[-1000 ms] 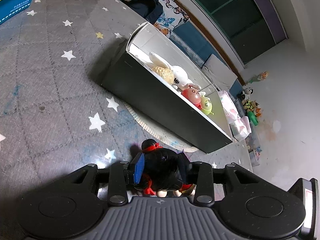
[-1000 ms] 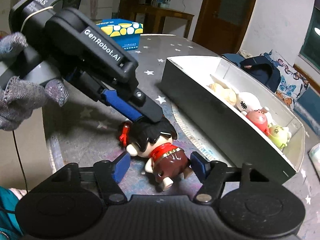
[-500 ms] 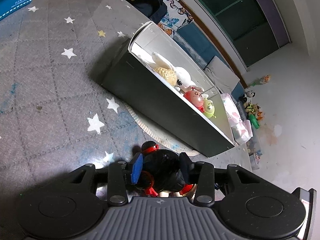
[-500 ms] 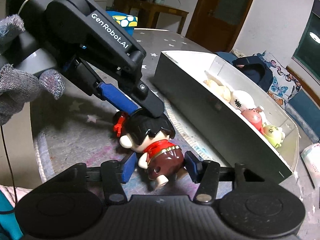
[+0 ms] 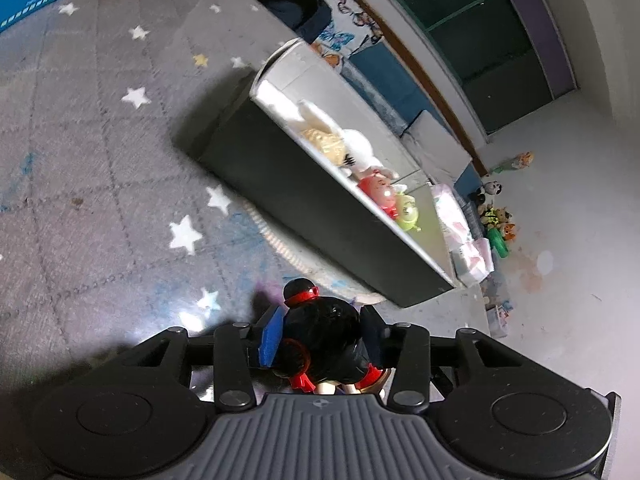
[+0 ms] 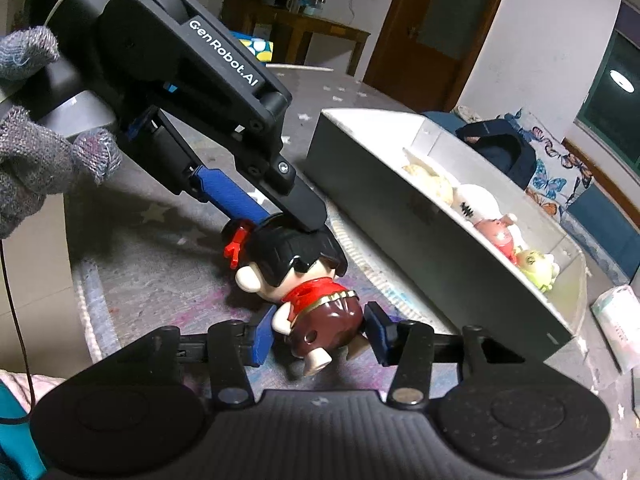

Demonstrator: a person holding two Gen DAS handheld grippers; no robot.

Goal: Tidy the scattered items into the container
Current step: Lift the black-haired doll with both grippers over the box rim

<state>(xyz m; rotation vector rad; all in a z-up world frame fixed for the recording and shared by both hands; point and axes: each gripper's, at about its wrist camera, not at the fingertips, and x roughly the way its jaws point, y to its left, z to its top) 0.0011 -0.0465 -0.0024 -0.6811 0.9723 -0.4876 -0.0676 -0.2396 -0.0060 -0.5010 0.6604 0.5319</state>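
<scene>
- The doll [image 6: 308, 276] lies on its back on the starry mat [image 5: 100, 184], just short of the box [image 6: 400, 216], which sits at about two o'clock from it in the right wrist view.
- The left tongs [image 5: 322, 332] straddle the doll's black-haired head. A second ago their pads pinched it; now they have spread to their widest and stand slightly clear of the hair on both sides, as far as I can see. So that grip has been let go.
- The right tongs [image 6: 318, 330] have meanwhile drawn in around the doll's brown trousers. Their jaws are closing at this moment, with the body between the blue pads [image 6: 262, 338]; a thin gap seems to remain on each side, so I judge the grip not yet firm.
- To me this looks like a handover: the head grip is given up so the right tongs can carry the doll alone.
- Four toys [image 6: 480, 216] already lie in a row inside the box, with free floor at its ten o'clock end.
- The doll's glossy, rounded body may slip if squeezed off-centre.
</scene>
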